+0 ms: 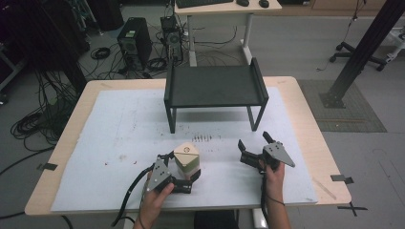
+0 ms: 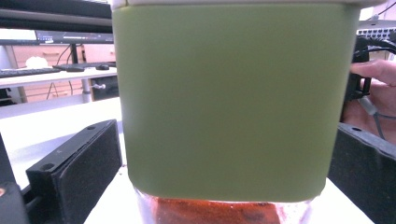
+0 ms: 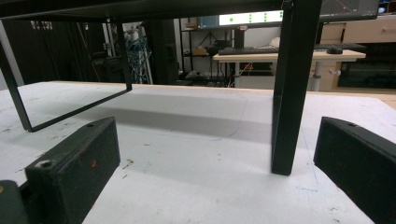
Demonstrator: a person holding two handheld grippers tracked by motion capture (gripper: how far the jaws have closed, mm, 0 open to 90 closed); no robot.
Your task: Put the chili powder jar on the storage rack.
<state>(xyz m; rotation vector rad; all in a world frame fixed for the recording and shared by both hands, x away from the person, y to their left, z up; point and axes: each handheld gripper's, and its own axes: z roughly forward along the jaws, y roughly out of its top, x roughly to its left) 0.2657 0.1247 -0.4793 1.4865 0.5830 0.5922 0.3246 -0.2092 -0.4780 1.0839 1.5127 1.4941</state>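
— So, where is the green container (image 1: 186, 160)?
— Between the left hand-held gripper (image 1: 177, 172) jaws, which stand apart on either side, not touching.
— And the right hand-held gripper (image 1: 253, 148)?
— Open, empty, at the container's three o'clock, facing the black rack (image 1: 215, 86) on the surface (image 1: 119, 124).

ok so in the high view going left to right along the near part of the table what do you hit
left gripper → green jar standing between its jaws → bare white mat → right gripper, jaws apart with nothing between them
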